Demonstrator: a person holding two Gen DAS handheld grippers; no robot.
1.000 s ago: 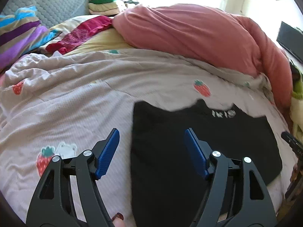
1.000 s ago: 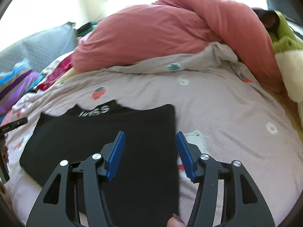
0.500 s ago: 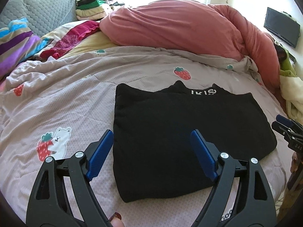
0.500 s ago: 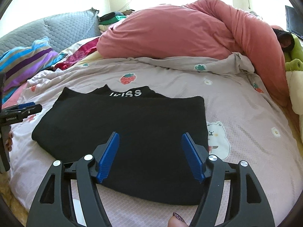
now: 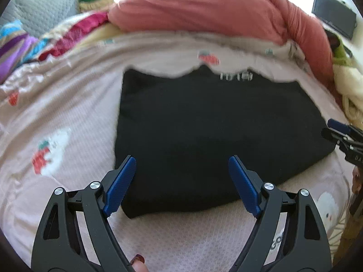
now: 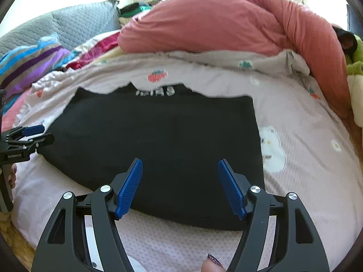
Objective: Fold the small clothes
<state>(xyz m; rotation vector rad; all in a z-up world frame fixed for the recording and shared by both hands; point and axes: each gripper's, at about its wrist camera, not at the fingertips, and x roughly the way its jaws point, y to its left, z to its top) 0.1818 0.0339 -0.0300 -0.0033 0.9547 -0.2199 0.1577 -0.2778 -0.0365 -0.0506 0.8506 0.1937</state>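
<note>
A: Since a second ago both grippers have pulled back from the black garment, so far more of it shows now; before, the blue pads sat well over the cloth, and now they frame only its near edge.

B: Where does it lie?

A: Flat on the pink strawberry-print bedspread, roughly rectangular, collar with white lettering at the far side, toward the heaped salmon duvet. It looks already folded in at the sides.

B: And the fingers?

A: The left gripper has its fingers spread wide with nothing between them, hovering over the near left corner. The right gripper is the same: fingers apart, empty, above the near right part of the hem. Each gripper also shows at the edge of the other's view, beside the garment's side edges.

B: How do you reckon the cloth handles?

A: Soft and light, I'd judge, a limp knit that sags and drags rather than holding any shape. Not slippery, not fragile. The bedspread underneath is soft too, so a pinch could catch it along with the garment.

B: So where to take hold?

A: Probably the two near corners of the hem, one per gripper, pinching all layers together, then carrying them toward the collar. Gripping only the top layer would likely undo the side folds.
</note>
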